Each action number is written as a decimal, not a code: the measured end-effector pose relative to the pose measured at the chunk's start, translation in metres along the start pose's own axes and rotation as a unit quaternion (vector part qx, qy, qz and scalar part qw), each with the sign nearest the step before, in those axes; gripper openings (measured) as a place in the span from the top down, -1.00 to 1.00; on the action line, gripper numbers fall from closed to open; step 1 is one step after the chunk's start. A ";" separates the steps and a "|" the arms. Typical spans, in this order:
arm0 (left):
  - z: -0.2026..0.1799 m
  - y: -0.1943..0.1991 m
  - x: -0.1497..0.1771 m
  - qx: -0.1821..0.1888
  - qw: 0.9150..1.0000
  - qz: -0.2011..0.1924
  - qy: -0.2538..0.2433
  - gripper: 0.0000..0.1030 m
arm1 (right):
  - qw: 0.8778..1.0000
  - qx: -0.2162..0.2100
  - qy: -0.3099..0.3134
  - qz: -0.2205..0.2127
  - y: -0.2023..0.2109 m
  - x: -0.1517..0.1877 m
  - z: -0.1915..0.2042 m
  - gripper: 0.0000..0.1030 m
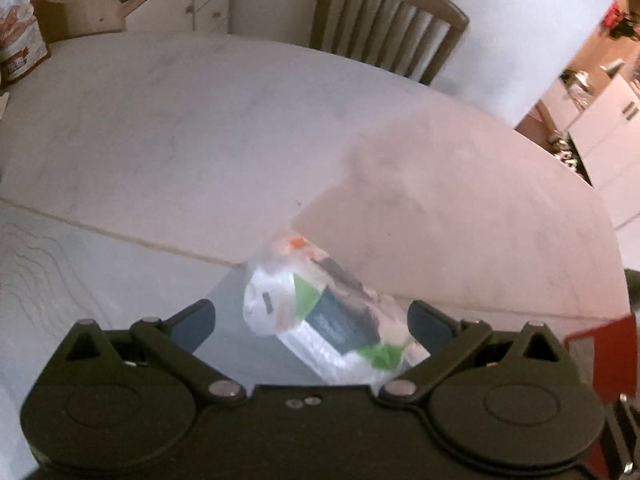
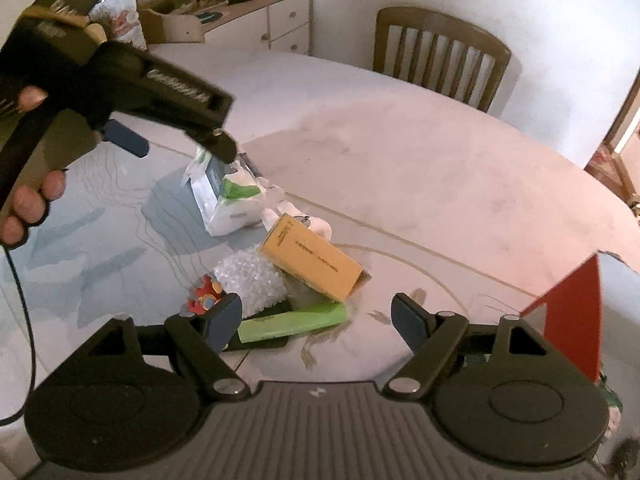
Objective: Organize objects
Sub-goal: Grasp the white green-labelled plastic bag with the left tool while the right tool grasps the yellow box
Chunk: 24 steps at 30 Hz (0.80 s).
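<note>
A plastic-wrapped white, green and dark-blue packet (image 1: 320, 320) lies on the pale mat. My left gripper (image 1: 312, 320) hangs over it, open, and its pads stand clear of the packet on both sides. The right wrist view shows the same left gripper (image 2: 176, 144), held by a hand, just above the packet (image 2: 224, 200). My right gripper (image 2: 316, 322) is open over a small pile: a green bar (image 2: 292, 322), a yellow box (image 2: 316, 258), a wad of bubble wrap (image 2: 252, 280) and a red toy (image 2: 204, 300). Nothing is held.
A red box (image 2: 568, 312) stands at the right near the table edge. A wooden chair (image 2: 440, 52) sits at the far side of the white table (image 2: 400, 152). A dresser (image 2: 280, 20) with clutter and a cardboard box (image 1: 80, 16) are behind at the left.
</note>
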<state>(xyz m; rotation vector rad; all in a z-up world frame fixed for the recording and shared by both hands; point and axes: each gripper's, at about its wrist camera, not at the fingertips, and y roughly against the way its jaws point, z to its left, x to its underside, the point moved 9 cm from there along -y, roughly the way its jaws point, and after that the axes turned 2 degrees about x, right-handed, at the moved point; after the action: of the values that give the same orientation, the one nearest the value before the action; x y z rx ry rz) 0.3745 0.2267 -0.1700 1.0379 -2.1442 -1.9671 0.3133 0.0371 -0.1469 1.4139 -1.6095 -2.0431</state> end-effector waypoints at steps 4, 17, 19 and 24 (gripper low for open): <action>-0.005 -0.013 -0.001 -0.011 1.000 0.012 -0.003 -0.97 | 1.000 -0.010 0.019 0.003 -0.011 -0.007 0.002 -0.58; 0.005 -0.037 0.019 -0.010 0.999 0.036 -0.011 -0.79 | 0.997 -0.035 0.072 0.005 -0.046 -0.024 0.005 -0.41; 0.006 -0.036 0.020 -0.005 0.999 0.033 -0.010 -0.72 | 0.997 -0.045 0.067 0.004 -0.049 -0.027 0.005 -0.35; 0.009 -0.032 0.021 0.009 1.000 0.029 -0.003 -0.45 | 0.995 -0.054 0.084 0.002 -0.052 -0.026 0.011 -0.09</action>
<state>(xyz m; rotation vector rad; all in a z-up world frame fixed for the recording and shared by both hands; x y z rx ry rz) 0.3682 0.2251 -0.2086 0.9614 -2.1723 -1.9322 0.3395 0.0816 -0.1761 1.4980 -1.4117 -1.9213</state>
